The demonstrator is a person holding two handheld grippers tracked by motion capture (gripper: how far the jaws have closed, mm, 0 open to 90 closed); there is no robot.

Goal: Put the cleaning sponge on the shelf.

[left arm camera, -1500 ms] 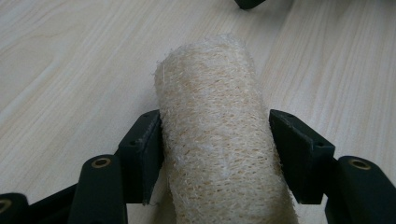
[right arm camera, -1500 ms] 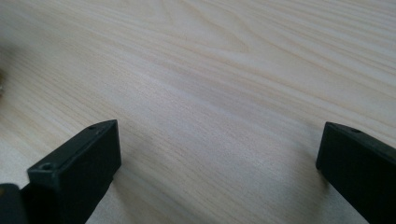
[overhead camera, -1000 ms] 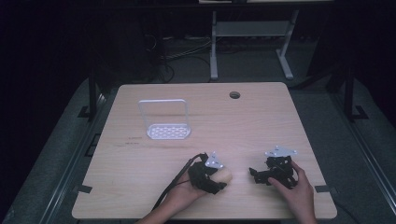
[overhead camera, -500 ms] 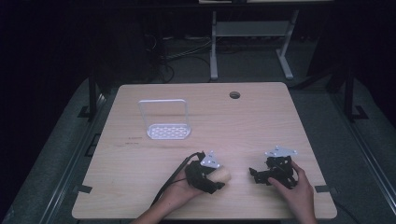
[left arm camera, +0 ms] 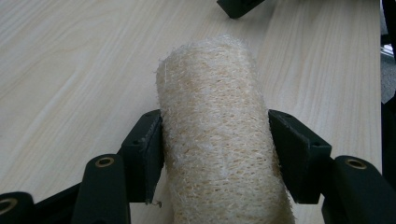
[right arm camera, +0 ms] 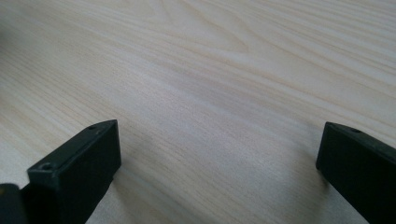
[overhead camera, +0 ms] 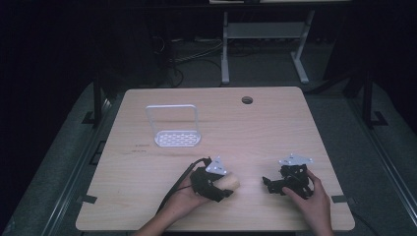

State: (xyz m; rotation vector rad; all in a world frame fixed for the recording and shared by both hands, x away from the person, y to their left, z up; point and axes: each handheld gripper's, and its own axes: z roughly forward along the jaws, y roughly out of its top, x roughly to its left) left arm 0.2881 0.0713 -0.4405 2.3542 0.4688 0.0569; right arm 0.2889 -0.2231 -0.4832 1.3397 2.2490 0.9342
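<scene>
Loofah (left arm camera: 219,140) sits clamped in your left tool (left arm camera: 215,154); right tool (right arm camera: 219,158), at its 3 o'clock, gapes empty over wooden worktop (overhead camera: 275,128); room dark.

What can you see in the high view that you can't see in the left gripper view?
The high view alone has the white rack standing at the table's far left, the round hole near the far edge, both hands, and the right gripper held open over bare wood. The left gripper view alone reveals the loofah's rough, fibrous weave. Both share the wooden table and the loofah clamped in the left gripper.
</scene>
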